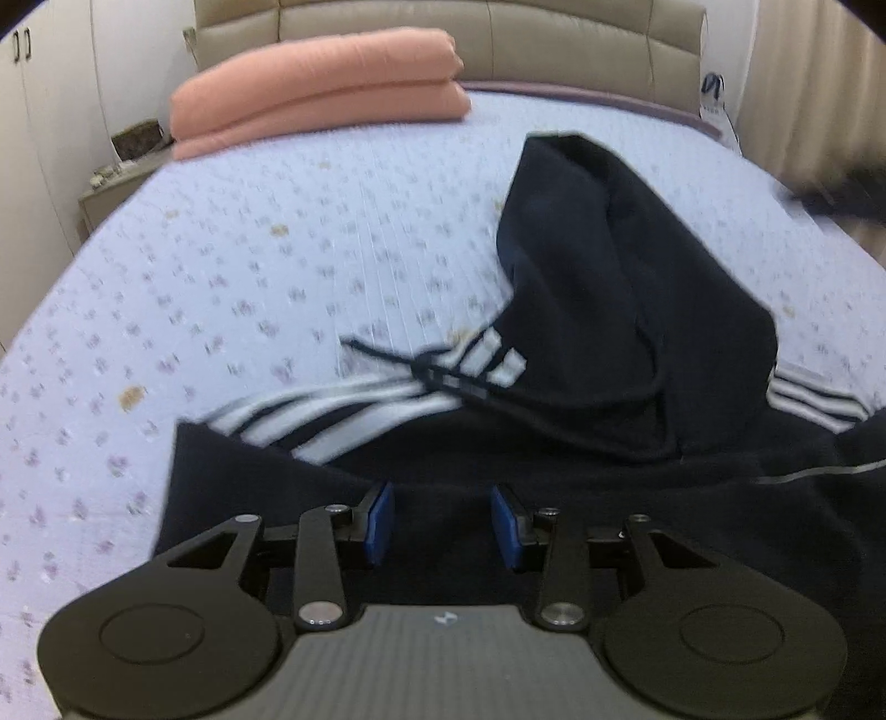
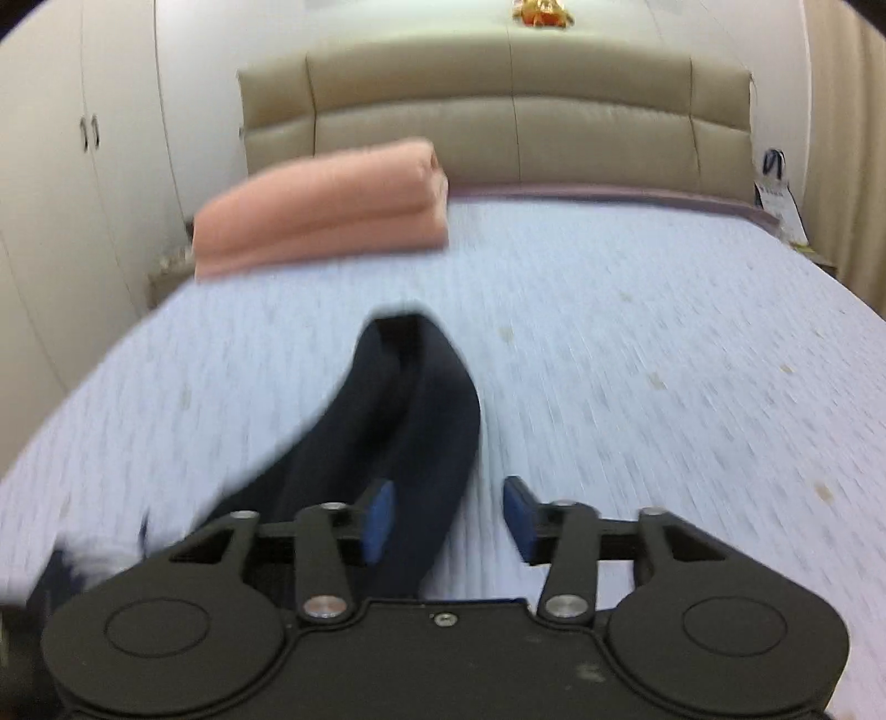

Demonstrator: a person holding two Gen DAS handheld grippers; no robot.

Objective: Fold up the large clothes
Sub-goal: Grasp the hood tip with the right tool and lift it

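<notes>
Jaws on both grippers are spread apart with nothing pinched between the blue pads. Left gripper (image 1: 443,520) hangs right over the dark body of the navy hoodie (image 1: 609,332), which is spread on the bed (image 1: 249,249) across the near and right part of that view. Its hood (image 1: 598,221) pokes away toward about 12 o'clock, tip pointing at the headboard (image 1: 554,50). White-striped sleeve (image 1: 332,410) runs off toward 9 o'clock, so the garment's long axis looks roughly crosswise, with a drawstring (image 1: 398,357) trailing over the stripes.

Right gripper (image 2: 448,515) sits low over the sheet, with the hood (image 2: 398,421) stretching from 7 o'clock up to 12 between and left of its fingers; the left pad is just against the cloth edge, can't tell if it touches. Folded pink blanket (image 1: 315,83) lies at 11 o'clock near the headboard, well apart from the hoodie. Both views are pretty blurry.
</notes>
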